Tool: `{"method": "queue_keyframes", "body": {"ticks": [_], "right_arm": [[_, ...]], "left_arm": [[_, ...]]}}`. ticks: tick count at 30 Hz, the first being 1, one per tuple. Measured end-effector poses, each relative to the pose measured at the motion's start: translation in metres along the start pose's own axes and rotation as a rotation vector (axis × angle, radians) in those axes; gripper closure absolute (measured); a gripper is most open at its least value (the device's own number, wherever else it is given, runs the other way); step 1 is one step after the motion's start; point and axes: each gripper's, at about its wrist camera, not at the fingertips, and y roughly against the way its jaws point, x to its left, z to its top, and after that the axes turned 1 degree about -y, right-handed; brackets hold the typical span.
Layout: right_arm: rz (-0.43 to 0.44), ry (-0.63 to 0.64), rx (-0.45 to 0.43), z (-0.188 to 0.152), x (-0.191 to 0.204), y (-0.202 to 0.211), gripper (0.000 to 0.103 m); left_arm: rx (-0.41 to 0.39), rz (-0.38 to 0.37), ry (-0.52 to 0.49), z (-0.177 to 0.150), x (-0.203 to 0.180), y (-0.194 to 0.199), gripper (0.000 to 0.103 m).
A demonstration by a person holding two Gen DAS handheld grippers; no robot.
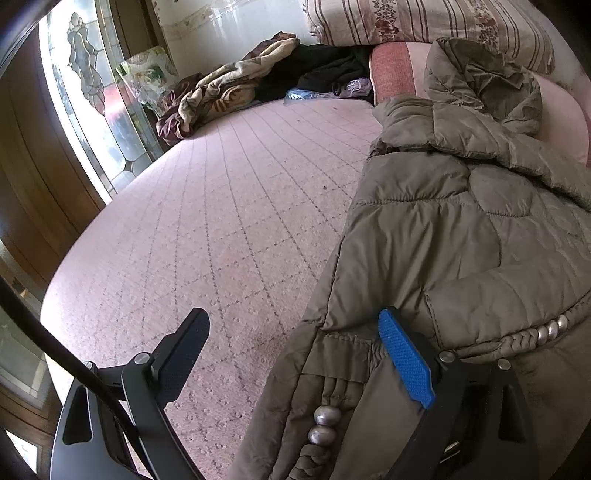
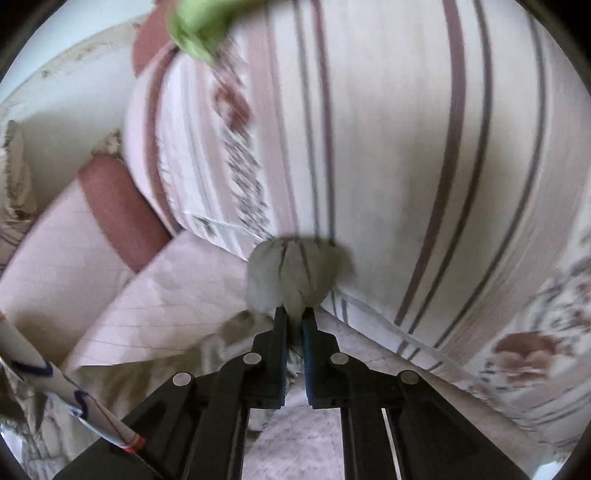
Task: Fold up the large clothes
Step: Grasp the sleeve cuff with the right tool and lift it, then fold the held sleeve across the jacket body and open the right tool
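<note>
The left gripper [image 1: 295, 354] hangs wide open over the near hem of the olive-green quilted puffer jacket [image 1: 461, 229], spread on the pink patterned bedspread [image 1: 221, 206]; the right gripper [image 2: 294, 317] pinches a pale fabric bunch [image 2: 293, 273] by the striped floral pillow [image 2: 406, 147]

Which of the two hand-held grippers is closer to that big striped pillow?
The right hand-held gripper: it is shut on a bunch of greyish fabric right in front of the striped pillow. The left hand-held gripper is open over the jacket hem, with the pillow far across the bed.
</note>
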Motion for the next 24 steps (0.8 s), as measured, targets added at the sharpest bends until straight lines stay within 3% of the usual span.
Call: {"method": "queue_keyframes", "body": {"ticks": [7,13,21,24], "right_arm": [[0.112,0.086,-0.061,-0.001,0.046,0.076,0.096],[0.247,0.180,-0.081,-0.031,0.106,0.132,0.096],[0.522,0.367,0.036,-0.133,0.200,0.179,0.096],[0.617,0.467,0.097,-0.186,0.233,0.193,0.096]], "left_arm": [[0.017,-0.064,0.044,-0.001,0.010,-0.003,0.010],[0.026,-0.088,0.061,-0.002,0.014,-0.004,0.010],[0.051,-0.153,0.115,-0.004,0.027,0.003,0.011],[-0.003,-0.144,0.133,-0.006,0.035,0.025,0.012]]}}
